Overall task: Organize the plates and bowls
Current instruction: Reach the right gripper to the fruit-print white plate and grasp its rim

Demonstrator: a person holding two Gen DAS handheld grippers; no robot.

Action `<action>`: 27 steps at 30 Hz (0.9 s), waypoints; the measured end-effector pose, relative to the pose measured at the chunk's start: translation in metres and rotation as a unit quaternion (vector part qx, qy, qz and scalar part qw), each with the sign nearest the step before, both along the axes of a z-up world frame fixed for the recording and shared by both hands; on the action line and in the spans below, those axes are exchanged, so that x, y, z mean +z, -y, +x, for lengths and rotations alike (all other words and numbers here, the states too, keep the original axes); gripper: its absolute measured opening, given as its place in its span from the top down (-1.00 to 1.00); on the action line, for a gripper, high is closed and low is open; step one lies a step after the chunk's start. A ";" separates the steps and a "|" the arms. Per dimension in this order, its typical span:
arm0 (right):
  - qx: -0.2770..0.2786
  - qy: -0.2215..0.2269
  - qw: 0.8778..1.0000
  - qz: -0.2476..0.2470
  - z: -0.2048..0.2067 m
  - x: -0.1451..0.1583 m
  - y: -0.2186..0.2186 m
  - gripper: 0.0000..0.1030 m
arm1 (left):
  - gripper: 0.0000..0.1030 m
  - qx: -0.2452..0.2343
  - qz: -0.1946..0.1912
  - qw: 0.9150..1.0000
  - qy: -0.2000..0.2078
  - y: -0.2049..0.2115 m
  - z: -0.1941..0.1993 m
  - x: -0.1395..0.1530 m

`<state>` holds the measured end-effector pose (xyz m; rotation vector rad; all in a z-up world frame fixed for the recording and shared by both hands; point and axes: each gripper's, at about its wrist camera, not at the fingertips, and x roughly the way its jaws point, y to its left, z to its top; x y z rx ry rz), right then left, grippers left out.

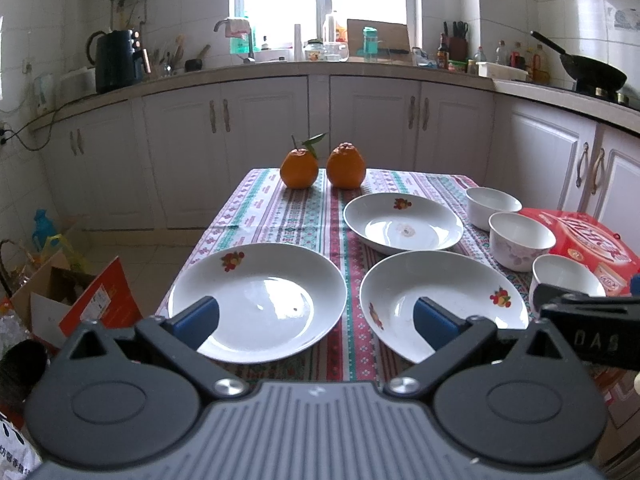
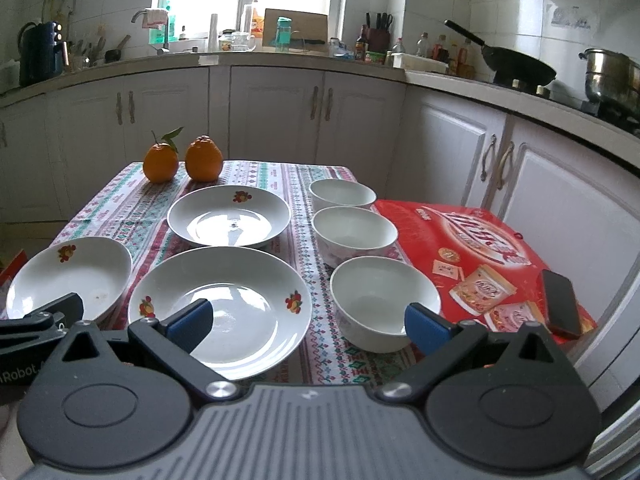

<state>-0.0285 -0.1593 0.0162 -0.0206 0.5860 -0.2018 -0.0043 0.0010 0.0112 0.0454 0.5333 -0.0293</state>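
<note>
The near rims of the two closest plates are cut off behind the gripper bodies, and no hand shows in either view. The left gripper [image 1: 316, 316] hangs spread wide and empty over the gap between the left plate [image 1: 260, 300] and the middle plate [image 1: 440, 300]. The right gripper [image 2: 308, 320], likewise released and holding nothing, is level above the table, between that middle plate and the nearest bowl [image 2: 380, 300]. A far plate [image 2: 228, 216] and two more bowls [image 2: 352, 236] sit behind on the patterned tablecloth [image 2: 132, 212].

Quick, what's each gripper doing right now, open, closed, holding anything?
Left gripper: open, holding nothing, above the near plates.
Right gripper: open, holding nothing, above the near plate and the nearest bowl.
</note>
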 end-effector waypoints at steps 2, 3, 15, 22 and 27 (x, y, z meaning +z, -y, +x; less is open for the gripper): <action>0.006 0.003 1.000 0.004 0.004 0.002 0.002 -1.00 | -0.99 -0.002 0.004 1.000 0.000 0.000 0.004 -0.001; 0.011 0.005 1.000 0.006 0.006 0.004 0.002 -1.00 | -0.99 -0.001 0.004 1.000 0.000 -0.001 0.006 -0.001; 0.111 0.018 0.993 0.030 0.047 0.017 0.004 -1.00 | -0.99 0.016 0.020 1.000 -0.012 -0.025 0.036 -0.008; 0.187 0.013 0.981 0.050 0.074 0.018 -0.007 -1.00 | -0.99 0.005 0.027 1.000 -0.009 -0.050 0.048 -0.017; 0.226 -0.002 0.970 0.091 0.095 0.018 -0.014 -1.00 | -0.99 -0.019 -0.005 0.999 -0.033 -0.076 0.056 -0.022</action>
